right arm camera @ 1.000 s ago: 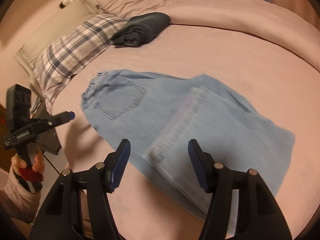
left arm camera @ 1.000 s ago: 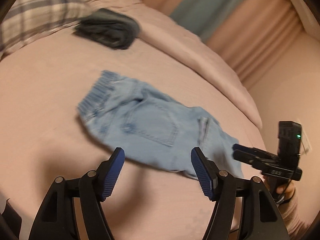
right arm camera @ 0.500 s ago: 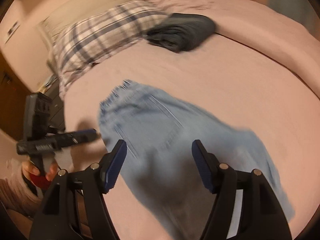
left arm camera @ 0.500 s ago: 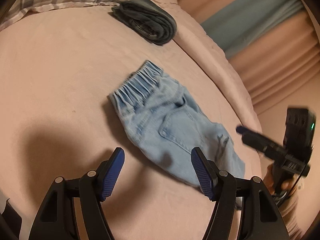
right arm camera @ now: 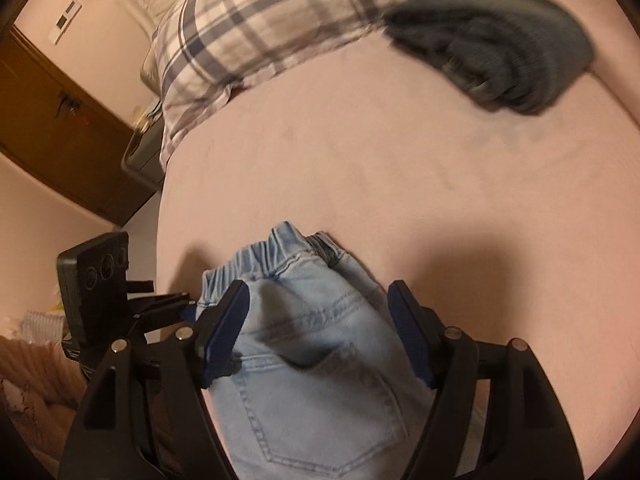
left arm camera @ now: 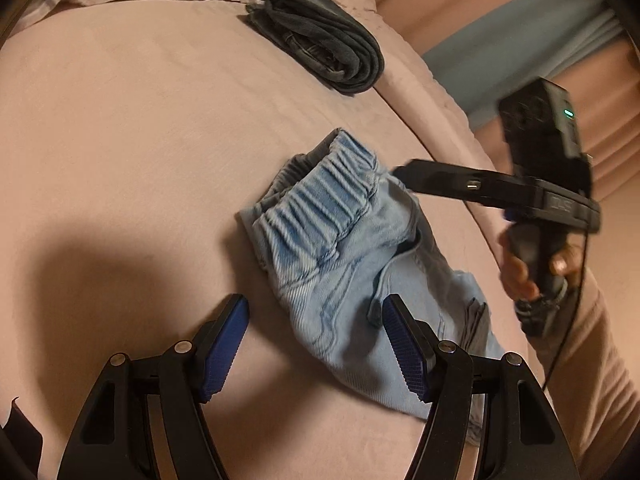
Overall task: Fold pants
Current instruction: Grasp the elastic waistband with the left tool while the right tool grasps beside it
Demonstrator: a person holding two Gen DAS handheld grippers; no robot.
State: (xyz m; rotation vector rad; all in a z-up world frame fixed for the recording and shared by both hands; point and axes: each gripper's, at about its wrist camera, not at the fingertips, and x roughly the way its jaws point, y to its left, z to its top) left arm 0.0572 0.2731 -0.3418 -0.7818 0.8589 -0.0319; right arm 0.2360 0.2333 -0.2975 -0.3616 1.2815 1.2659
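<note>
Light blue denim pants (left arm camera: 344, 264) lie folded on the pink bed, elastic waistband toward the far side. My left gripper (left arm camera: 316, 320) is open and empty, hovering over the near left edge of the pants. My right gripper (right arm camera: 318, 308) is open, straddling the pants (right arm camera: 312, 360) just behind the waistband, with a back pocket below it. In the left wrist view the right gripper (left arm camera: 404, 172) reaches in from the right, its tip over the waistband. In the right wrist view the left gripper (right arm camera: 176, 304) shows at the left edge of the pants.
A folded dark grey garment (left arm camera: 320, 40) lies farther up the bed, also seen in the right wrist view (right arm camera: 492, 40). A plaid pillow (right arm camera: 256, 28) is at the head. A rolled pink duvet (left arm camera: 424, 92) and curtains are on the right. A wooden door (right arm camera: 52, 128) stands beyond the bed's left edge.
Both grippers have moved in close to the pants' waistband end. The right gripper has come over the waistband from the right. Both stay open.
</note>
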